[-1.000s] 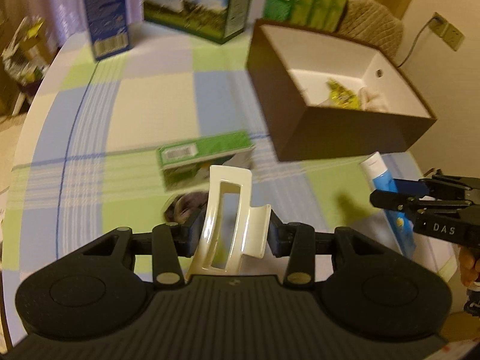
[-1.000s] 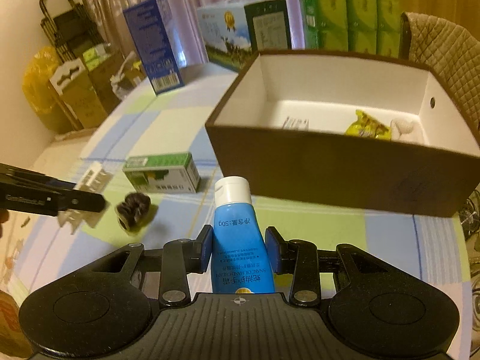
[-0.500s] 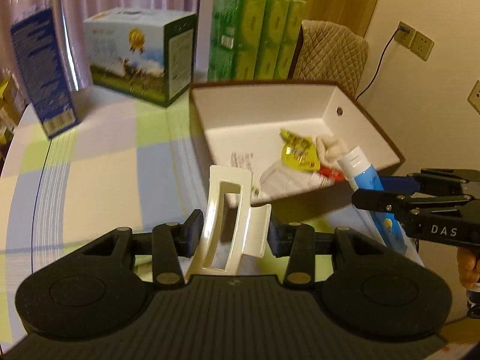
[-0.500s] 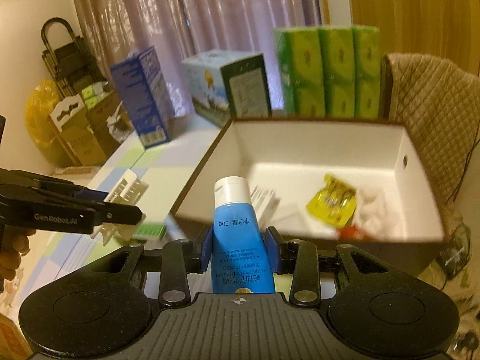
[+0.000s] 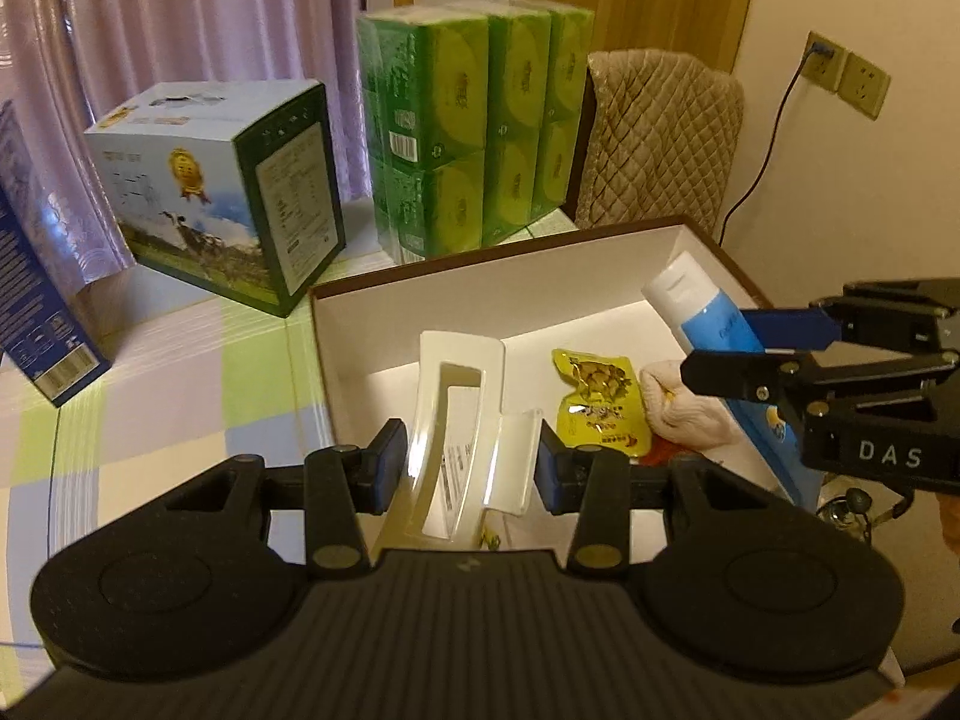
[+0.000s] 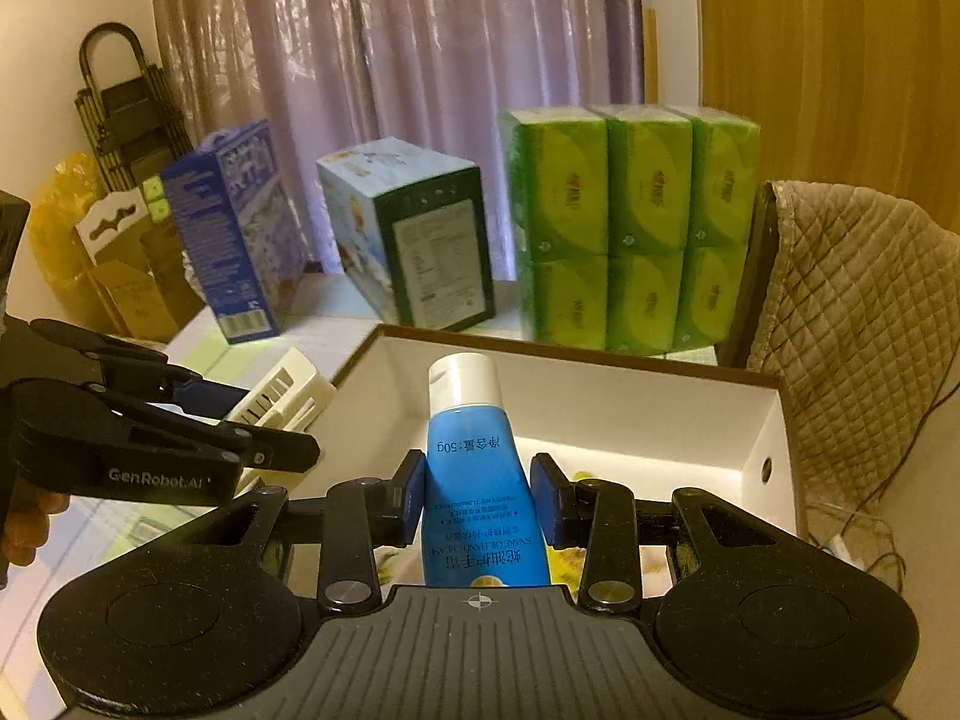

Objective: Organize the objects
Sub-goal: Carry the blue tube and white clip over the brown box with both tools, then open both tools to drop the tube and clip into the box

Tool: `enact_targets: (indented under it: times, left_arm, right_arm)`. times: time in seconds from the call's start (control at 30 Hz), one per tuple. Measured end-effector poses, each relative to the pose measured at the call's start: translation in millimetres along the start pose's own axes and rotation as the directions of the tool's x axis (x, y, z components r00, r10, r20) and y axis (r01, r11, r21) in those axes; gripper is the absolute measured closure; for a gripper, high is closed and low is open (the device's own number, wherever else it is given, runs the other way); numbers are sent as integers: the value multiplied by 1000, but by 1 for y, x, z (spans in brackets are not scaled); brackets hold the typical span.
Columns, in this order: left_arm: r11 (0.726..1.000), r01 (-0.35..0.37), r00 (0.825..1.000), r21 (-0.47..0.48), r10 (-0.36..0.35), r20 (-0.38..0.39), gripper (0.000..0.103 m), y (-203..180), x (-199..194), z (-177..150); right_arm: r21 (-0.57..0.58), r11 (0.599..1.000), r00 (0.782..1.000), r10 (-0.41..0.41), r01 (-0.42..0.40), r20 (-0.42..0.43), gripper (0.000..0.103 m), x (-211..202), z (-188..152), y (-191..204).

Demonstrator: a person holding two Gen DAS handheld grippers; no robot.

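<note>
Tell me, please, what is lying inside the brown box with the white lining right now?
Inside the brown box lie a yellow snack packet, a cream cloth bundle, something red beside it, and printed paper. The grippers and their loads cover the rest of the floor.

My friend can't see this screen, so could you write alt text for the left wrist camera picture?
The left gripper holds a cream hair claw clip over an open brown box containing a yellow snack packet. At right, the right gripper holds a blue tube above the same box.
</note>
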State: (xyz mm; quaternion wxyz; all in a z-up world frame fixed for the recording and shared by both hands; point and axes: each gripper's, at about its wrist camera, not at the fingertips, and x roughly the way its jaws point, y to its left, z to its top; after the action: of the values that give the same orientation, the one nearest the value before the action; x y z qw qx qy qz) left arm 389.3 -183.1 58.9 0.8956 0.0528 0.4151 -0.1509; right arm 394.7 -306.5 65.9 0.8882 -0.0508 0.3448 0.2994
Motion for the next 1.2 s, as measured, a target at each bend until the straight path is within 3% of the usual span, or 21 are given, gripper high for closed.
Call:
enact_targets:
  times: [0.33,0.67,1.03,1.2]
  left_arm:
    - [998,-43,992,54,49,-115,64,-2,73,25]
    - [995,-81,975,54,90,-205,64,6,126,30]
    - [994,-99,966,55,109,-235,64,15,146,36]
    - [993,-97,967,62,108,-232,64,16,149,38]
  right_arm:
    - [30,1000,988,2,3,-154,69,73,6,-39]
    - [98,995,971,30,-7,-237,68,130,0,-61]
    - [138,990,959,54,-16,-277,68,164,1,-68]
    - [157,988,972,33,4,-234,68,165,5,-72]
